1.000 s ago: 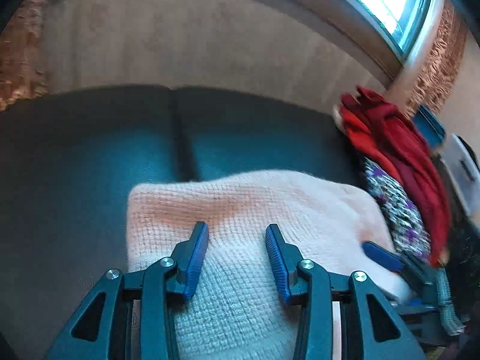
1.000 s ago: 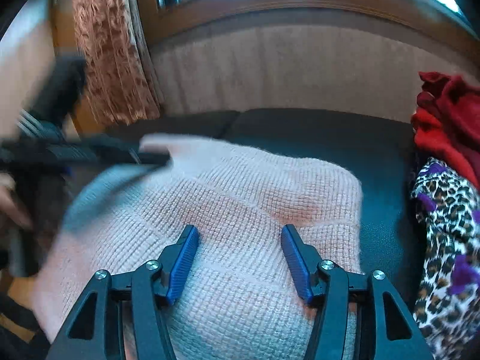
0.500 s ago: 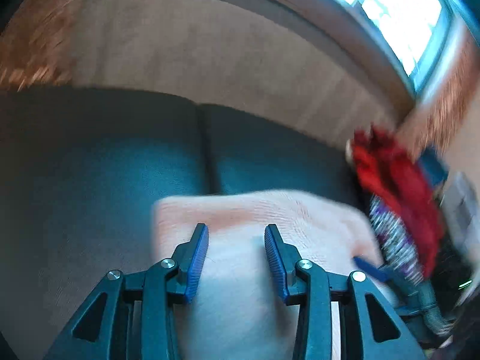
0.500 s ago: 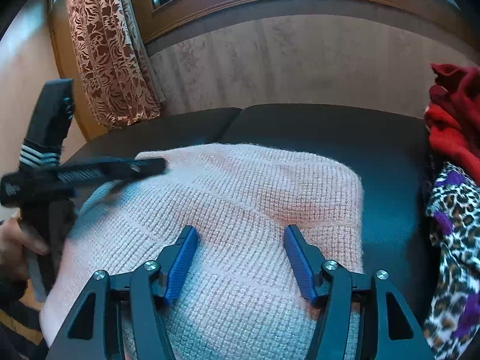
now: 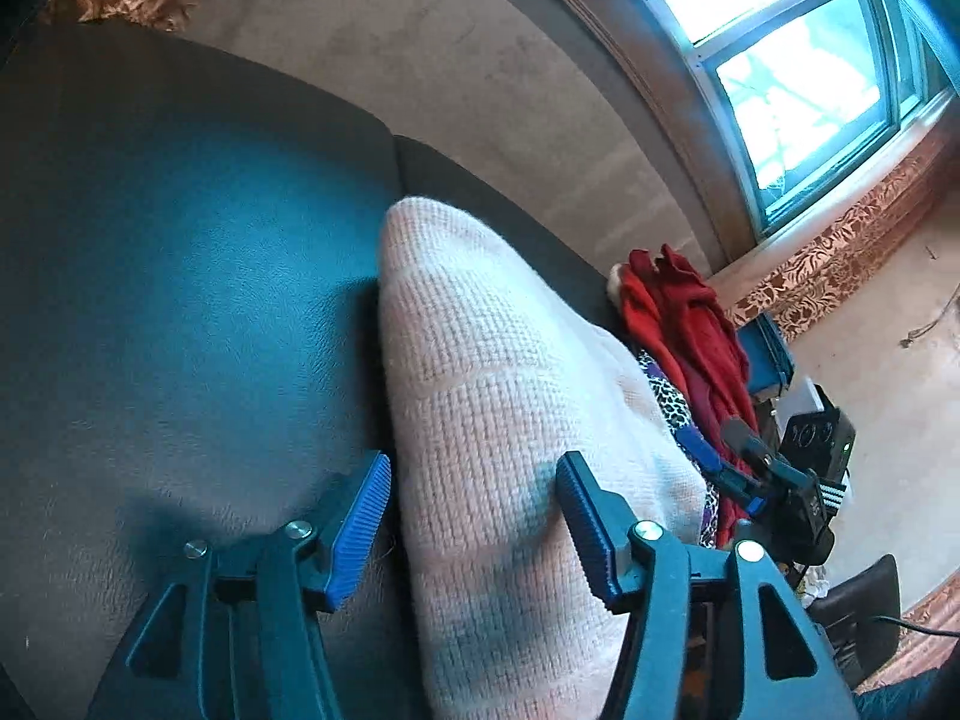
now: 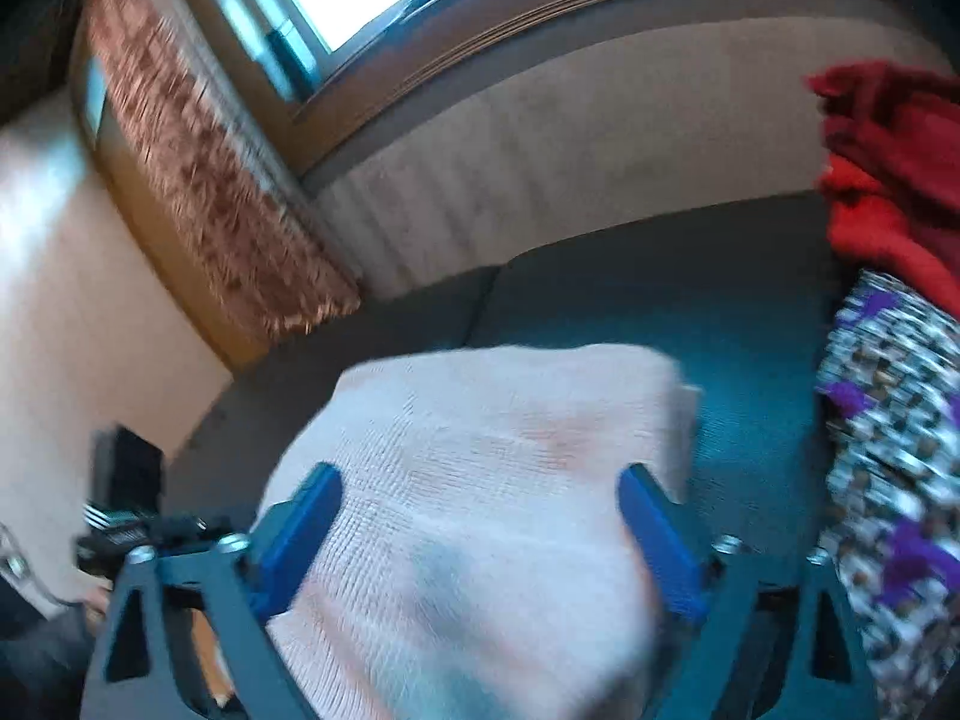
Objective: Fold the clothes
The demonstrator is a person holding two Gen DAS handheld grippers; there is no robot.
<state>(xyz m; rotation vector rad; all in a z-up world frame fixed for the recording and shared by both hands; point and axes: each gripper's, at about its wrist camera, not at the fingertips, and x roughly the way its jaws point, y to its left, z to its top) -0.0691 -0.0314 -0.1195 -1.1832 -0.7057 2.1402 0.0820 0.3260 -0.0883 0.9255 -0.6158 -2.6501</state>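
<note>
A pale pink knitted sweater (image 5: 492, 396) lies folded on a dark sofa seat (image 5: 180, 276). My left gripper (image 5: 471, 522) is open over the sweater's near left edge, one blue finger on the seat side and one over the knit. My right gripper (image 6: 480, 534) is open and wide, its fingers either side of the sweater (image 6: 498, 450); that view is blurred. The right gripper also shows in the left wrist view (image 5: 738, 480) at the sweater's right side. The left gripper shows in the right wrist view (image 6: 132, 528) at the lower left.
A pile of red clothes (image 5: 684, 312) and a leopard-print garment (image 6: 894, 468) lie at the right end of the sofa. The beige sofa back (image 6: 570, 162), a window (image 5: 798, 72) and patterned curtains (image 6: 210, 192) stand behind. Boxes and gear (image 5: 810, 420) sit at the far right.
Both grippers have swung to new angles over the sweater and stay open. The left gripper has shifted to the sweater's left edge and tilted. The right view has turned blurred.
</note>
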